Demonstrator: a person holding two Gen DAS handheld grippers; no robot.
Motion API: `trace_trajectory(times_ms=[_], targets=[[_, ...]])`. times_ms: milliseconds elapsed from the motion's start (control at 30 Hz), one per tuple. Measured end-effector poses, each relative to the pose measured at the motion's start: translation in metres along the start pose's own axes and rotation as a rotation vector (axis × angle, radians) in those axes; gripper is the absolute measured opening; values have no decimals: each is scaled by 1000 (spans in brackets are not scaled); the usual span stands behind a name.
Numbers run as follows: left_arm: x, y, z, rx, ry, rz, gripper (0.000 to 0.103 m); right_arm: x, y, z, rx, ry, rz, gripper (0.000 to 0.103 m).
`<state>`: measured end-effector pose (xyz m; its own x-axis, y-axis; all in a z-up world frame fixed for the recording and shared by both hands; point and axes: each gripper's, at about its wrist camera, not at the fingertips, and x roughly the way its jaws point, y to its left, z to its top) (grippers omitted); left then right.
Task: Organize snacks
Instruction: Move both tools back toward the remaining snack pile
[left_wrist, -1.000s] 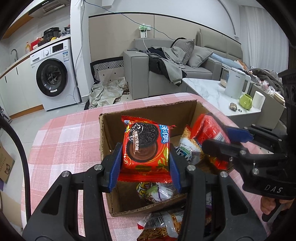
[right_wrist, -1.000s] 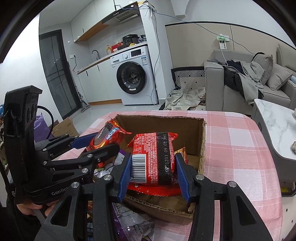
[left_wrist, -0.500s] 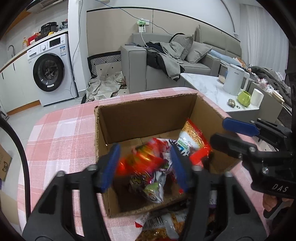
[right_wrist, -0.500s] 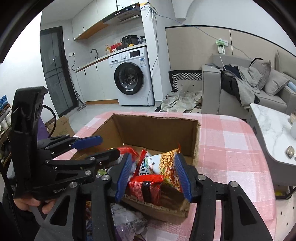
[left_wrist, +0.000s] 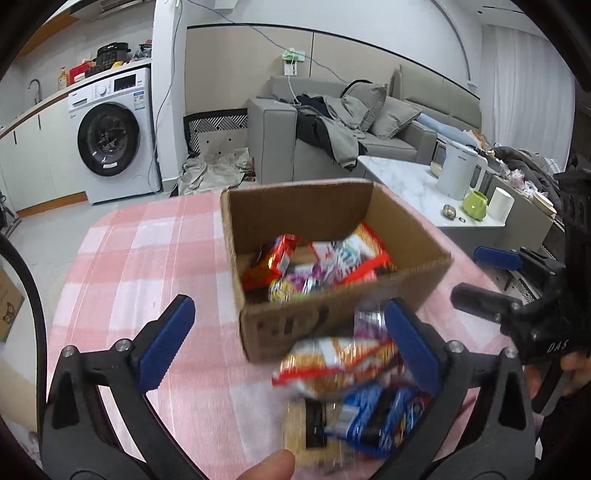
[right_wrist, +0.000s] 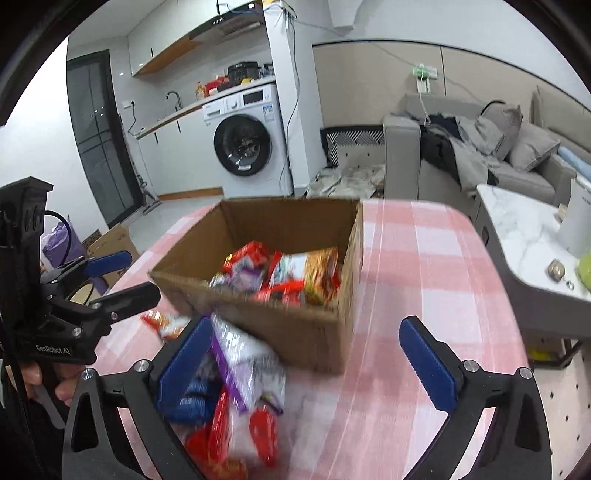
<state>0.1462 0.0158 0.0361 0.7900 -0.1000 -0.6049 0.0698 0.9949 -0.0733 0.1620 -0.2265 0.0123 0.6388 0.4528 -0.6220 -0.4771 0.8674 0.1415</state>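
A brown cardboard box (left_wrist: 332, 317) stands on the pink checked tablecloth (left_wrist: 147, 280) and holds several snack packets (left_wrist: 317, 262). It also shows in the right wrist view (right_wrist: 295, 332), with packets (right_wrist: 291, 273) inside. My left gripper (left_wrist: 288, 343) is open and empty, pulled back in front of the box, above a loose pile of snack packets (left_wrist: 354, 391). My right gripper (right_wrist: 310, 354) is open and empty, also in front of the box, with a purple-white packet (right_wrist: 247, 362) and red packets (right_wrist: 236, 435) by its left finger. Both views are motion-blurred.
The table's far edge drops to the floor, with a washing machine (left_wrist: 110, 136) and grey sofa (left_wrist: 332, 136) beyond. A marble side table (left_wrist: 424, 184) with a white kettle (left_wrist: 458, 173) stands to the right. The other gripper shows at each view's side (left_wrist: 517, 295) (right_wrist: 74, 302).
Both grippers opened and dropped their red packets into the box, then drew back toward me. The box now lies farther away and the loose pile has come into view.
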Motion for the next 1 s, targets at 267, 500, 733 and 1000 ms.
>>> trace_trajectory(times_ms=[267,500,733,1000], targets=[[-18,4,-46,-12,38,-7,102,-17,-2,-38,21,14,5,103],[-22,7,-63,-25,64,-3,102,-22,-1,-61,23,42,-6,103],[-15,6,-81,-24,124,2,102,-18,2,-69,12,82,7,103],[-11,0,-92,-2,154,0,102,-15,2,-73,12,98,19,103]])
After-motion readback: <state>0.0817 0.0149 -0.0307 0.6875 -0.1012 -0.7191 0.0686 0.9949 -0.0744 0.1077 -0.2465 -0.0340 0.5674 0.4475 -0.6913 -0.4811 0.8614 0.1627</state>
